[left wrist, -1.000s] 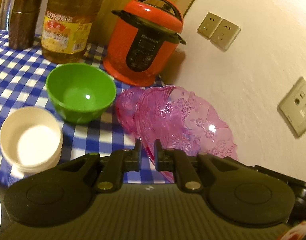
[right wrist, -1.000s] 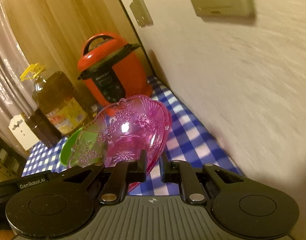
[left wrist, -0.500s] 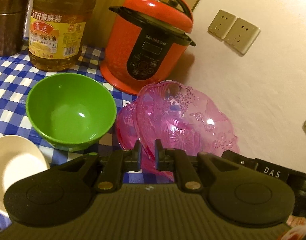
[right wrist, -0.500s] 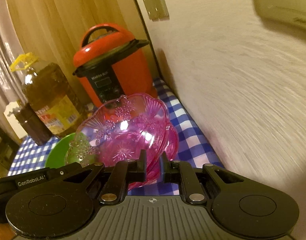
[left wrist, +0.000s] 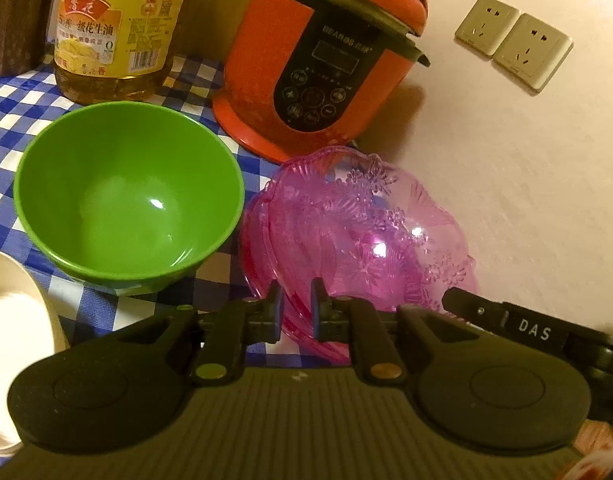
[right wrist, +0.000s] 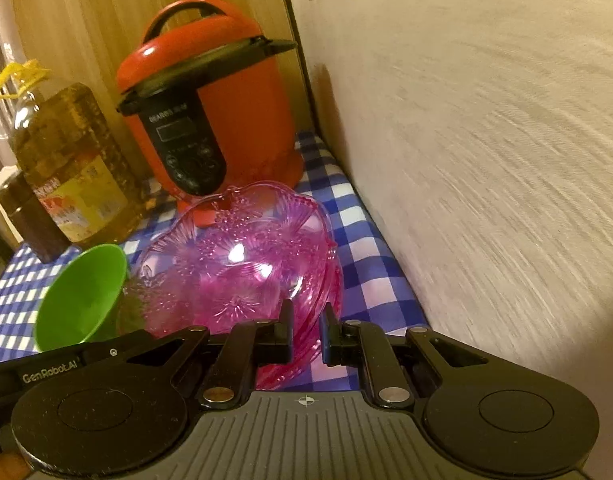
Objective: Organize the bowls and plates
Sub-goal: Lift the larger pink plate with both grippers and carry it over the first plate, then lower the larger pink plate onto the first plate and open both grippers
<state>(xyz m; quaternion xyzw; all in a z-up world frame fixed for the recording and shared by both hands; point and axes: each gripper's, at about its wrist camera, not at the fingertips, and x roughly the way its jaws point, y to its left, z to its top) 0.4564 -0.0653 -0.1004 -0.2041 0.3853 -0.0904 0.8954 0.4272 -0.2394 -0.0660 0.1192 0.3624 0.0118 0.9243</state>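
Two clear pink patterned plates are nested on the blue checked cloth by the wall. The upper pink plate sits in the lower pink plate. My left gripper and my right gripper are each shut on the upper plate's near rim from opposite sides. A green bowl stands just left of the plates. A stack of white bowls is at the left edge.
A red pressure cooker stands behind the plates against the wall. A large oil bottle and a dark canister stand behind the green bowl. Wall sockets are above the plates.
Both grippers have lowered the upper pink plate from a tilted hold down into the lower plate and moved closer to the cooker.
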